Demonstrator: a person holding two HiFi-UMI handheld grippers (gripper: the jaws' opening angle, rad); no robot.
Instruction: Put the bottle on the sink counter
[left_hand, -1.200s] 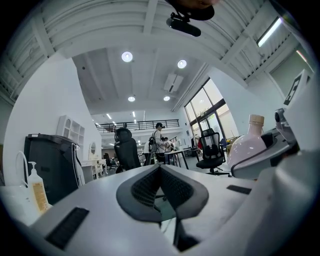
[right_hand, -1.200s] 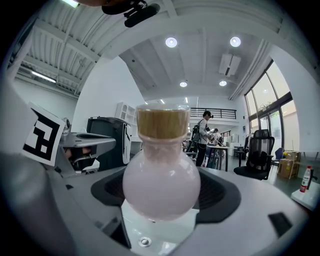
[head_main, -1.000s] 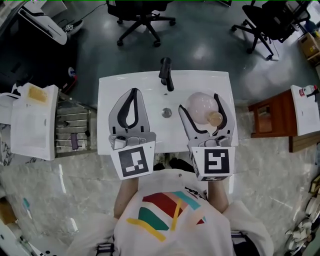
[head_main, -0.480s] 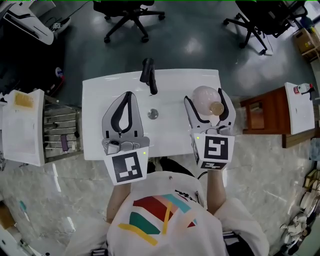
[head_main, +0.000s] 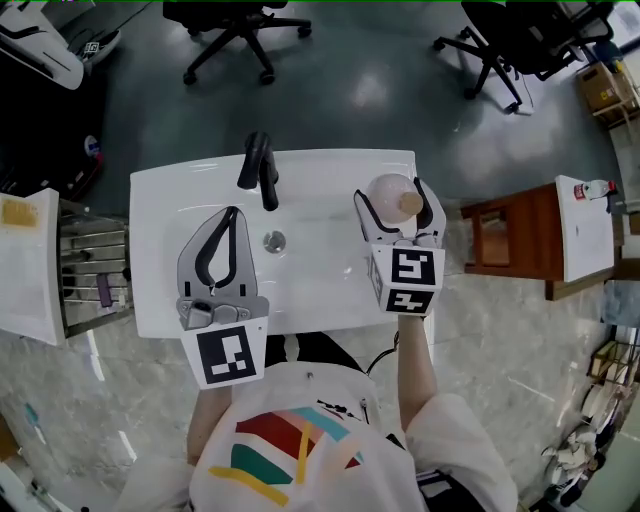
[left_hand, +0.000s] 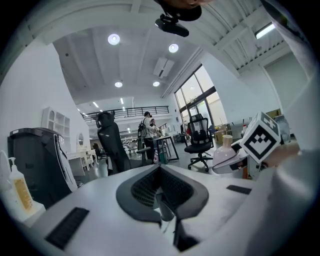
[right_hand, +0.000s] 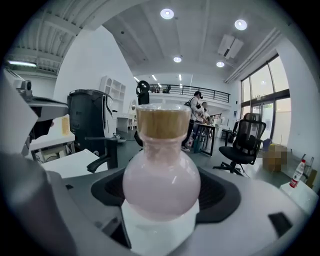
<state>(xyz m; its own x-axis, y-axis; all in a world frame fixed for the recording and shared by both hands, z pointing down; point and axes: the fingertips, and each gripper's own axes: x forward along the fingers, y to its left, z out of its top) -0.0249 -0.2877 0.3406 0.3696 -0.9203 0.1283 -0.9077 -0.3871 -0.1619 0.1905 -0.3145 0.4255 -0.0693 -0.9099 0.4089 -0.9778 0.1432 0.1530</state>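
Note:
The bottle (head_main: 388, 193) is a round pale pink flask with a tan cork-like cap. It stands upright between the jaws of my right gripper (head_main: 394, 200), which is shut on it over the far right corner of the white sink counter (head_main: 170, 300). In the right gripper view the bottle (right_hand: 162, 177) fills the middle, with white counter just below it; I cannot tell if it touches. My left gripper (head_main: 229, 213) is shut and empty, hovering over the basin's left side near the drain (head_main: 273, 241). In the left gripper view, its jaws (left_hand: 160, 169) meet and the bottle (left_hand: 226, 155) shows at right.
A black faucet (head_main: 258, 170) rises at the counter's back middle. A metal rack (head_main: 92, 270) and white cabinet stand left of the sink, a brown wooden stand (head_main: 495, 240) to its right. Office chairs (head_main: 225, 25) sit on the grey floor beyond. A soap bottle (left_hand: 19, 187) shows at far left.
My right gripper has carried the bottle farther right and back, toward the counter's far right corner. The left gripper stayed shut over the basin, drawn back slightly. The head view shifted.

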